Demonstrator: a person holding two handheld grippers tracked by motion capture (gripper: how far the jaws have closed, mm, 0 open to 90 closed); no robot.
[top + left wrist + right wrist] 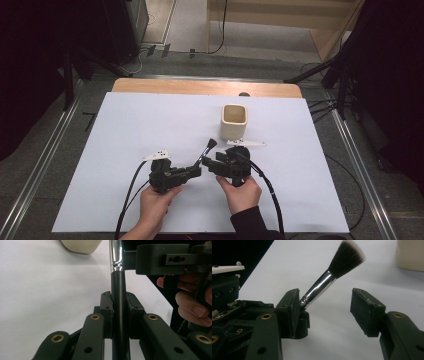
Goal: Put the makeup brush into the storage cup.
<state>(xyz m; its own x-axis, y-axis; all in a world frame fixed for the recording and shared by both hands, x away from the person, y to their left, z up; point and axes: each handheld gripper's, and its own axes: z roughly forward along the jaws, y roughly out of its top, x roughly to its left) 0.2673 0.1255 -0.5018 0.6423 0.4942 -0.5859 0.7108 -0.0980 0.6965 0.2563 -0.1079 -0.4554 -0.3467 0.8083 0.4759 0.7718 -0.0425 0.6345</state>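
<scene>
Brush (329,282) handle is sitting clenched in my left gripper (192,172) jaws, bristles pointing far. My right gripper (325,307) jaws are standing released around its ferrule. Cream cup (234,121), interior looking empty, is standing beyond on the desk (125,130).

White-topped table (150,125) with wooden far edge, grey floor (45,150), dark surroundings, pale wooden furniture (330,30)

No readable text, label or number appears anywhere.
</scene>
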